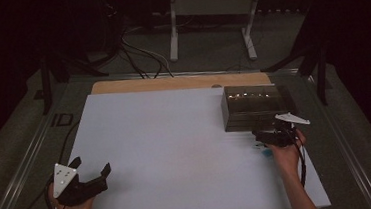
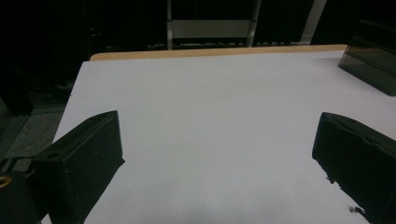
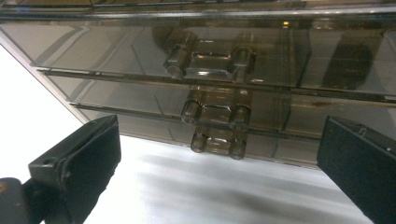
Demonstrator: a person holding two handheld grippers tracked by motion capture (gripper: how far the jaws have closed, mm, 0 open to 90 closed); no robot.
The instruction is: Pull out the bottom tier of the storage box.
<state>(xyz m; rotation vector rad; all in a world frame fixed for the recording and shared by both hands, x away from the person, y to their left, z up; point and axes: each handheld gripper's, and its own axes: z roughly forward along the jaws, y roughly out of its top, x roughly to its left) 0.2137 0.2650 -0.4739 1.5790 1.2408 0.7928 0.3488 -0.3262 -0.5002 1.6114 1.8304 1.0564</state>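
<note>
A smoked, see-through drawer box [image 1: 254, 106] stands at the back right of the white board [image 1: 176, 145]. In the right gripper view its front is close, with an upper drawer handle [image 3: 210, 60] and a lower drawer handle [image 3: 215, 113] stacked one above the other. My right gripper [image 1: 270, 132] sits just in front of the box, its jaws wide open [image 3: 217, 151] and level with the lower drawer, touching nothing. My left gripper [image 1: 91, 165] rests at the board's near left corner, open [image 2: 219, 140] with bare board between its jaws. The box's corner [image 2: 373, 65] shows far right in the left gripper view.
A small blue spot [image 1: 266, 153] lies on the board by the right hand. A wooden table edge [image 1: 172, 83] runs behind the board. Beyond it are a white stand's legs [image 1: 173, 35] and cables [image 1: 139, 58] on the dark floor.
</note>
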